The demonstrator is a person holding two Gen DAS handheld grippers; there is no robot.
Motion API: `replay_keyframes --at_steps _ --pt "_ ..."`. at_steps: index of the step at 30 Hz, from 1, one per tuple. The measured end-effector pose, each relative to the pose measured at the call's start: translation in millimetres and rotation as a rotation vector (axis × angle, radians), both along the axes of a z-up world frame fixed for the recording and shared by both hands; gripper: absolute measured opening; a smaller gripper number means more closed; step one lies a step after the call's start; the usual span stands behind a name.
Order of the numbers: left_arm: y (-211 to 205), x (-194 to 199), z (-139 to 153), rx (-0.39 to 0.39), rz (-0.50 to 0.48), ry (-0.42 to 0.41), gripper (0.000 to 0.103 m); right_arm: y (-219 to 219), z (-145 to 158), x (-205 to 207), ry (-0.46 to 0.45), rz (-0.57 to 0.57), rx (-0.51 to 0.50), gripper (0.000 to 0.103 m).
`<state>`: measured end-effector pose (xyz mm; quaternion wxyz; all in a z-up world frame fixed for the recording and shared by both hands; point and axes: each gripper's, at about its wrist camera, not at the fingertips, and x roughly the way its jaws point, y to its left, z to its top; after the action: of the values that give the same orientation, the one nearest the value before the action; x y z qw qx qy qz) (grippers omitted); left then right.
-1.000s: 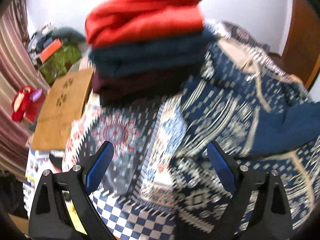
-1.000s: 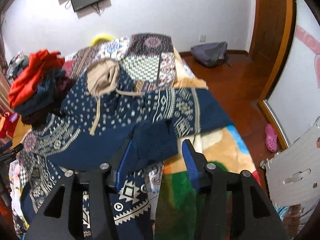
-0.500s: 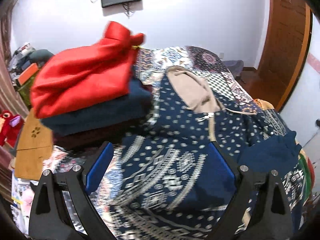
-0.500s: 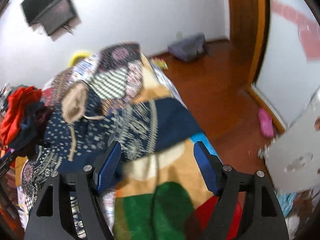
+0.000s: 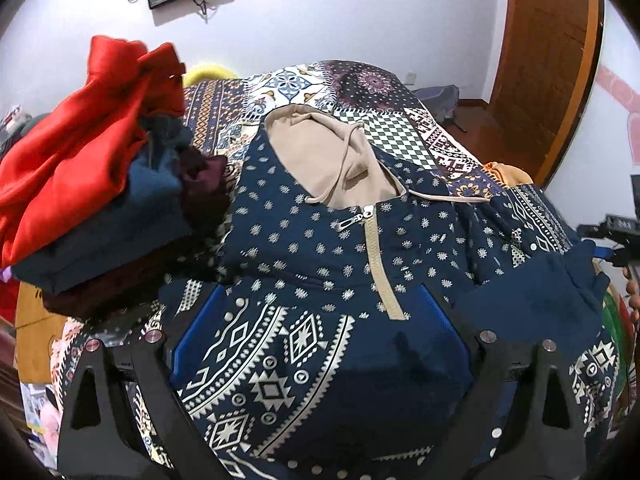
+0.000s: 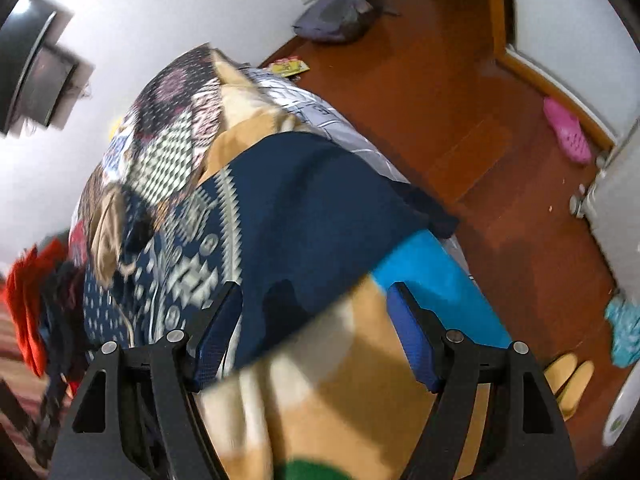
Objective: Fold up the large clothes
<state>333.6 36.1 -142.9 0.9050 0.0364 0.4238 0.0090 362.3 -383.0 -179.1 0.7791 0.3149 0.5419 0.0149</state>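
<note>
Both my tongs stand open and empty: the left gripper (image 5: 316, 320) hangs over the hoodie (image 5: 320, 248) below its zipper (image 5: 378, 264), and the right gripper (image 6: 316, 328), whose jaws have just been opening, hangs over the sleeve (image 6: 316, 216). Hoodie lies spread face-up on the bed (image 5: 360, 92), beside a stack (image 5: 92, 184) of folded clothes with red on top.

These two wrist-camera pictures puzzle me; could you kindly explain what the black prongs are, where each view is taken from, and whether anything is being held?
The prongs are hand-held two-finger grippers; a person carries one in each hand, each with a camera looking along its fingers. The left gripper hangs over a patterned navy hoodie spread on the bed, beside a pile of folded clothes. The right gripper hangs over the hoodie's sleeve near the bed's edge; its jaws have just opened. Both are open and hold nothing.
</note>
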Motion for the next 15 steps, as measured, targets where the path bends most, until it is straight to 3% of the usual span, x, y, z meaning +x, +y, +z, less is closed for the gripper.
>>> replay_keyframes --at_steps 6,8,10,12,15 --pt "-10.5 10.3 -9.4 0.037 -0.019 0.003 0.095 2.0 -12.9 25.4 0.020 -0.031 -0.058 0.065" --pt "-10.8 12.4 -11.5 0.030 -0.020 0.007 0.095 4.6 -12.3 29.6 0.017 -0.030 -0.091 0.053" --pt "-10.9 13.2 -12.9 0.028 -0.017 0.005 0.095 4.9 -8.2 29.8 -0.004 -0.031 -0.123 0.030" --pt "-10.9 13.3 -13.8 0.030 -0.017 0.005 0.095 7.7 -1.3 27.5 -0.037 -0.018 -0.146 0.015" --pt "-11.7 11.6 -13.6 0.046 -0.019 -0.001 0.095 10.2 10.4 21.7 -0.081 -0.011 -0.188 0.009"
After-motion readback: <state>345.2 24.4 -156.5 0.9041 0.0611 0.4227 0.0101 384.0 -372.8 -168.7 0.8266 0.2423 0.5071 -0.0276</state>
